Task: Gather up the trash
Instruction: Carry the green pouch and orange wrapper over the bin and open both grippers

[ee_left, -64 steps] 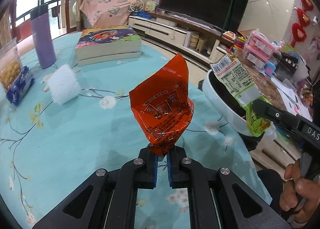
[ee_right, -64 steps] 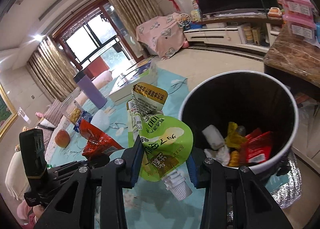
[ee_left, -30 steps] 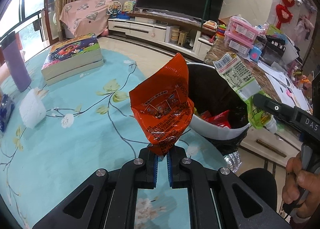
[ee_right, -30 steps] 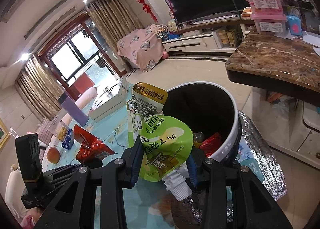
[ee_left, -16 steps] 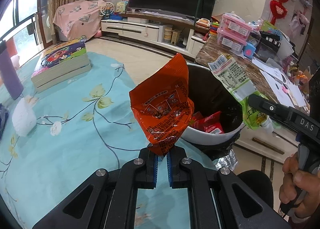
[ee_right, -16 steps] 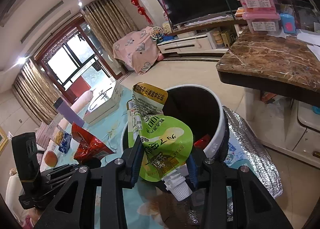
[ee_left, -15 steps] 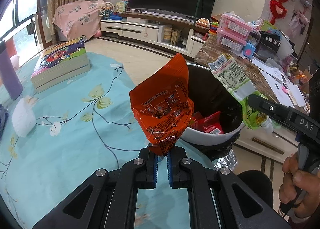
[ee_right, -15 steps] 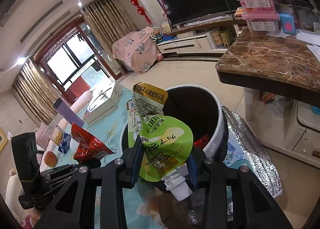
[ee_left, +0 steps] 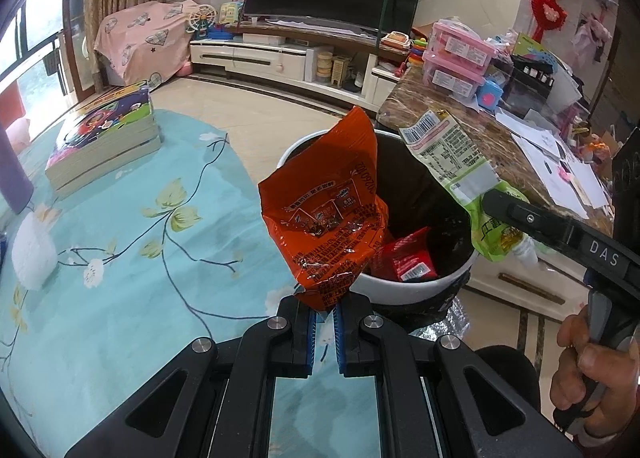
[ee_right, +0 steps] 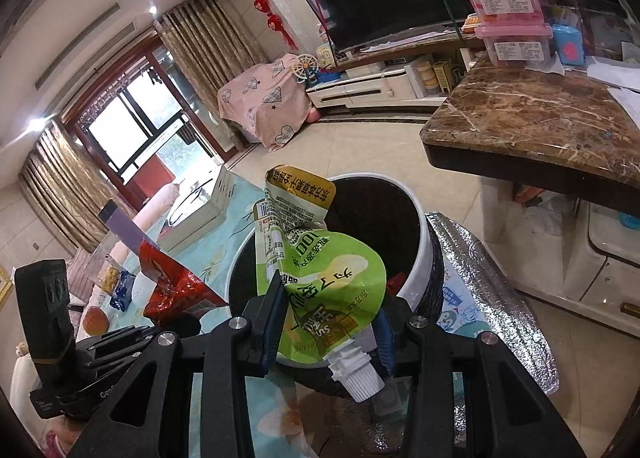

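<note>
Sticking up from left claw (ee_left: 324, 314): orange wrapper (ee_left: 326, 214)

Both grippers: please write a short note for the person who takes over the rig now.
Left gripper: shut on the orange wrapper, at the near rim of the trash bin.
Right gripper: shut on the green pouch, above the bin's opening.
Done: some wrappers already lie in the bin.
Left: drop both pieces in; a white crumpled wad is still on the table.
</note>
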`<state>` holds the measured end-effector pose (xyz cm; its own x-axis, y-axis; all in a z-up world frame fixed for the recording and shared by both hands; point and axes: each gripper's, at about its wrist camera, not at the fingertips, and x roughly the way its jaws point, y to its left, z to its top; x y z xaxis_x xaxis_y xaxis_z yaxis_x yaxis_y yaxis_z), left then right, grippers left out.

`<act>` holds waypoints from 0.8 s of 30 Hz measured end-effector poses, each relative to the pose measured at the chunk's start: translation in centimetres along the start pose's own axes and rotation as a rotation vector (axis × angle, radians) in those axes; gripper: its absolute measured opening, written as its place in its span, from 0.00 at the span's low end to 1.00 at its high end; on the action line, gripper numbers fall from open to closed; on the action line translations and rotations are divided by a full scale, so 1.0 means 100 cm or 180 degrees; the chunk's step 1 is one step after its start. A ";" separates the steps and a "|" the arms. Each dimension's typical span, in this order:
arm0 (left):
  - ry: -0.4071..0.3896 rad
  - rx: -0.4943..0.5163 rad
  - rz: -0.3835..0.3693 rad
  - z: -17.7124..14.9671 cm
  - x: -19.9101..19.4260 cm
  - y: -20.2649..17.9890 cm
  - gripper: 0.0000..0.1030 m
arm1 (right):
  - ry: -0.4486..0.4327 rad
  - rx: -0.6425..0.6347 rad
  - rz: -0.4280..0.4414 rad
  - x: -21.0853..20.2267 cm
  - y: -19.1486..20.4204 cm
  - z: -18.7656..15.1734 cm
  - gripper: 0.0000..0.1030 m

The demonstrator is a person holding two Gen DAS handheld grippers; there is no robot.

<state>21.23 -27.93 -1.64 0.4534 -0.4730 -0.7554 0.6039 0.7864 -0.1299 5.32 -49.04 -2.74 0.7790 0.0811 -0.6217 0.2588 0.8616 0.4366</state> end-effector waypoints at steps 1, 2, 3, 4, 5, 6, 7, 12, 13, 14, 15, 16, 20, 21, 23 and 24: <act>0.0002 0.0004 -0.0002 0.001 0.001 0.000 0.06 | -0.0001 0.0001 -0.0004 0.000 0.000 0.001 0.38; 0.0005 0.0007 -0.0006 0.001 0.001 -0.001 0.06 | -0.0002 0.0004 -0.0009 0.000 -0.001 0.001 0.38; 0.0007 0.0010 -0.0006 0.003 0.003 -0.002 0.06 | -0.0003 0.0004 -0.0014 0.000 -0.001 0.002 0.38; 0.0008 0.0014 -0.0009 0.004 0.003 -0.003 0.06 | -0.0004 0.0003 -0.0019 0.001 -0.002 0.004 0.38; 0.0010 0.0017 -0.0012 0.004 0.004 -0.003 0.06 | -0.0005 0.0001 -0.0022 0.001 -0.002 0.004 0.38; 0.0013 0.0019 -0.0015 0.005 0.005 -0.004 0.06 | -0.0005 0.0000 -0.0025 0.000 -0.002 0.004 0.38; 0.0016 0.0022 -0.0019 0.005 0.006 -0.004 0.06 | -0.0007 -0.0001 -0.0031 0.000 -0.002 0.005 0.38; 0.0047 0.0020 -0.0035 0.009 0.011 -0.006 0.06 | -0.0006 -0.0009 -0.0054 0.002 -0.002 0.008 0.38; 0.0056 0.0021 -0.0040 0.010 0.013 -0.006 0.06 | -0.0004 -0.0013 -0.0059 0.002 -0.003 0.009 0.38; 0.0060 0.0021 -0.0041 0.010 0.014 -0.007 0.06 | 0.0002 -0.0016 -0.0063 0.003 -0.003 0.009 0.38; 0.0069 0.0026 -0.0042 0.012 0.015 -0.008 0.06 | 0.0008 -0.0019 -0.0067 0.003 -0.003 0.010 0.38; 0.0078 0.0030 -0.0043 0.012 0.016 -0.009 0.06 | 0.0013 -0.0025 -0.0073 0.004 -0.003 0.011 0.38; 0.0111 0.0033 -0.0054 0.017 0.021 -0.010 0.06 | 0.0021 -0.0044 -0.0089 0.005 -0.003 0.013 0.38; 0.0120 0.0033 -0.0057 0.019 0.023 -0.011 0.06 | 0.0028 -0.0050 -0.0094 0.005 -0.003 0.014 0.38; 0.0127 0.0037 -0.0055 0.020 0.025 -0.012 0.06 | 0.0040 -0.0057 -0.0099 0.007 -0.002 0.015 0.38; 0.0131 0.0041 -0.0050 0.021 0.026 -0.013 0.06 | 0.0046 -0.0064 -0.0101 0.008 -0.003 0.016 0.38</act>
<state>22.99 -31.01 -2.09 0.4166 -0.4683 -0.7792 0.6193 0.7736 -0.1338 6.75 -49.99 -2.31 0.7623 0.0605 -0.6444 0.2717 0.8738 0.4034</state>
